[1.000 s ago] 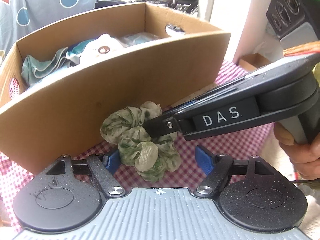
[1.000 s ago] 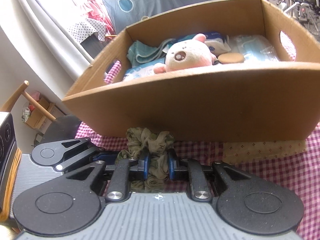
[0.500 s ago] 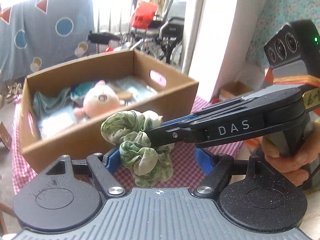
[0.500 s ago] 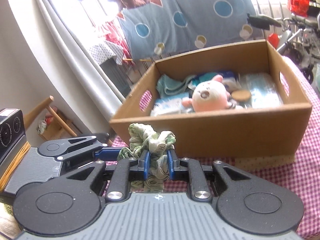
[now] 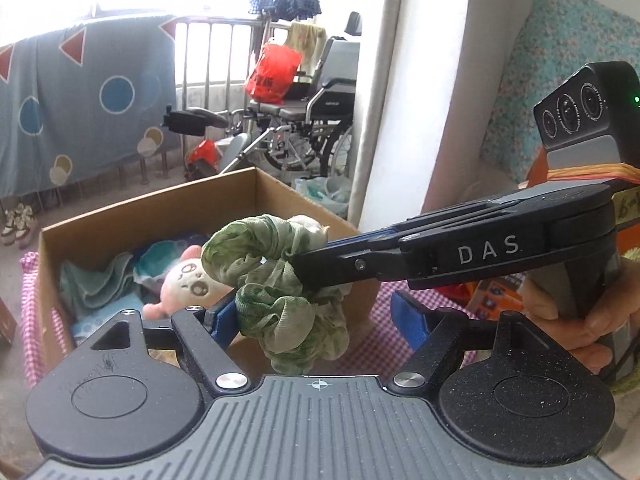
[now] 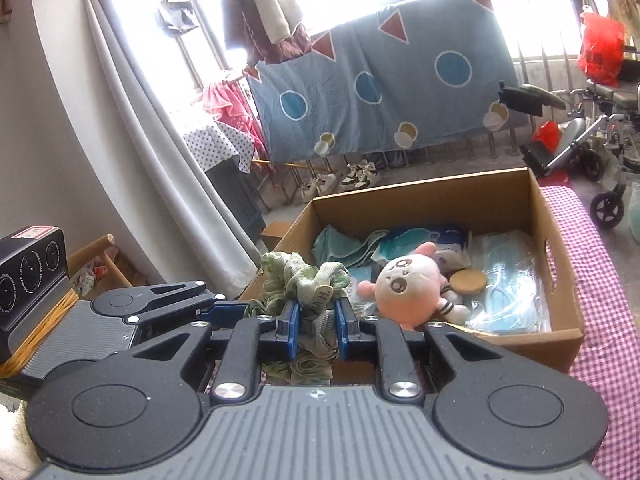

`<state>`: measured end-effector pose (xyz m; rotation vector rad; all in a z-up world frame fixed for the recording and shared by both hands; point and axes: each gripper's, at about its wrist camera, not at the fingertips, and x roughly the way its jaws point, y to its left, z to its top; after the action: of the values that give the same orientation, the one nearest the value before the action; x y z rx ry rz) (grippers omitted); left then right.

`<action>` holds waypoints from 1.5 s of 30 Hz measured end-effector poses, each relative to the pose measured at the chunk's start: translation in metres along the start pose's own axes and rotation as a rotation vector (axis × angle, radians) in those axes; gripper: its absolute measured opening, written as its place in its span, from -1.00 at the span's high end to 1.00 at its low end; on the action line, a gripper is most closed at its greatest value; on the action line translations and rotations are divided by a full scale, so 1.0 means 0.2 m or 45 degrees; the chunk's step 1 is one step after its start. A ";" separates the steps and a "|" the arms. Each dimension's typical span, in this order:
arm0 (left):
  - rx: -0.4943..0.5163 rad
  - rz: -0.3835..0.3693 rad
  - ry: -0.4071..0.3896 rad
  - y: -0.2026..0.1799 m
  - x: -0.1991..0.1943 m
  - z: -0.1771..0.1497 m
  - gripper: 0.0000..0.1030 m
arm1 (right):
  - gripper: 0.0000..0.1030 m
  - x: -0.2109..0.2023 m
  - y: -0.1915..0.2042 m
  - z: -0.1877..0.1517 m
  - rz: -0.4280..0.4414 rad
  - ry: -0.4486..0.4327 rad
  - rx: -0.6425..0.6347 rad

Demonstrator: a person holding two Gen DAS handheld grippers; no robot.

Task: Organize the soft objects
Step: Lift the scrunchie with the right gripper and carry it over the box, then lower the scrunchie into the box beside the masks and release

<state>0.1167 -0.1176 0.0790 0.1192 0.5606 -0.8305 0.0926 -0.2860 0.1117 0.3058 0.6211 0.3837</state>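
**Scrunchie in transit to box — task partly done**

Your right gripper (image 6: pixel 316 330) is clenching the green scrunchie (image 5: pixel 280 284) in its fingers, holding it aloft near the cardboard box (image 6: pixel 560 280). Your left gripper (image 5: pixel 316 322) is sitting released, grasping nothing. Already boxed: plush toy (image 6: pixel 408 284), towel (image 6: pixel 340 246), packets. Remaining, by my judgement: you are yet to drop the scrunchie in.

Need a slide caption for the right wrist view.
Right claw shut on green scrunchie, held before cardboard box containing pink plush.
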 end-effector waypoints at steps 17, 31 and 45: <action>-0.161 -0.047 0.139 0.13 0.60 0.18 -0.90 | 0.61 0.40 -0.58 0.33 -0.196 0.263 -0.067; -0.227 -0.035 0.084 0.25 0.32 0.06 -0.98 | 0.61 0.79 -0.64 0.24 -0.468 0.641 -0.388; -0.286 0.020 -0.027 0.34 0.11 -0.01 -0.99 | -0.10 0.91 -0.53 0.22 -0.695 0.698 -0.637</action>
<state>0.1778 -0.0865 0.0585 -0.0902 0.6281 -0.7476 0.2825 -0.3084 0.0132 -0.4635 1.0796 0.0779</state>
